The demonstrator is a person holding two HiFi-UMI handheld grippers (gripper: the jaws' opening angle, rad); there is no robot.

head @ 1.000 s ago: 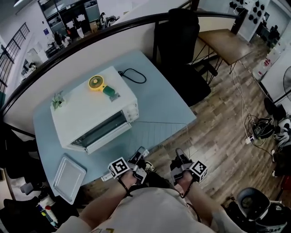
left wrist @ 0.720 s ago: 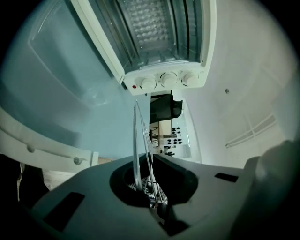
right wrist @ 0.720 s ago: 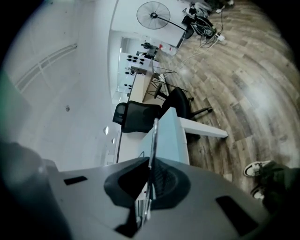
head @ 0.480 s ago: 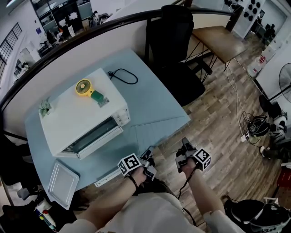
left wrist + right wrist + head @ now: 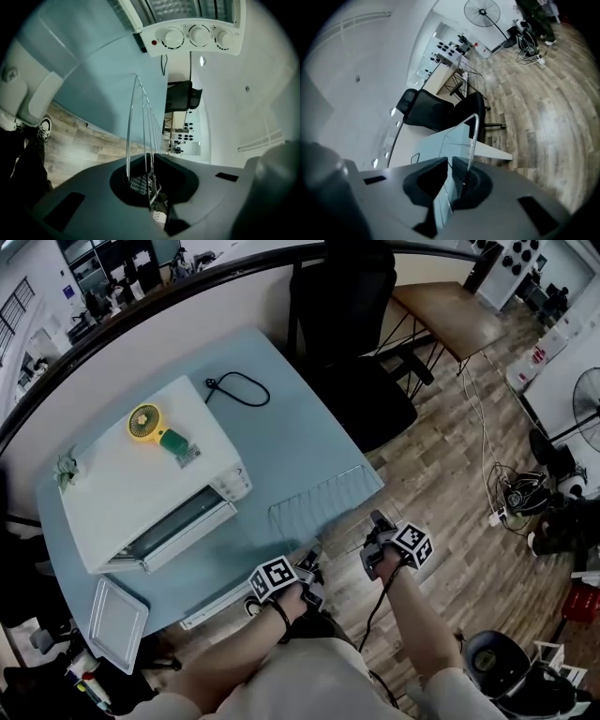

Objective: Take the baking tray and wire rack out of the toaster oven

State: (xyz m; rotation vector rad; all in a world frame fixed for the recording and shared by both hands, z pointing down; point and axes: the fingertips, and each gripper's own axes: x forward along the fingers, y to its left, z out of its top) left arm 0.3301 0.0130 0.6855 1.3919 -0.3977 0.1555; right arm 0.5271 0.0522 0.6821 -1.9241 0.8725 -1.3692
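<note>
Both grippers hold the wire rack (image 5: 323, 502) low over the blue table's (image 5: 281, 442) near right corner. My left gripper (image 5: 309, 572) is shut on its near left edge, and in the left gripper view the rack's wires (image 5: 143, 119) run between the jaws of that gripper (image 5: 152, 157). My right gripper (image 5: 375, 529) grips the near right edge, jaws starting to open, with the rack's rim (image 5: 472, 131) still between them (image 5: 450, 161). The white toaster oven (image 5: 141, 474) stands at the left, door down. The baking tray (image 5: 117, 622) lies on the table's near left corner.
A yellow hand fan (image 5: 148, 420) and a small plant (image 5: 66, 468) sit on the oven's top. A black cable (image 5: 234, 385) lies behind it. A black office chair (image 5: 352, 334) stands beyond the table's right side, a standing fan (image 5: 480, 9) further off. Wooden floor lies below the hands.
Both grippers have carried the wire rack lower and nearer to the table's near right corner. The oven and baking tray have kept their places on the table.
</note>
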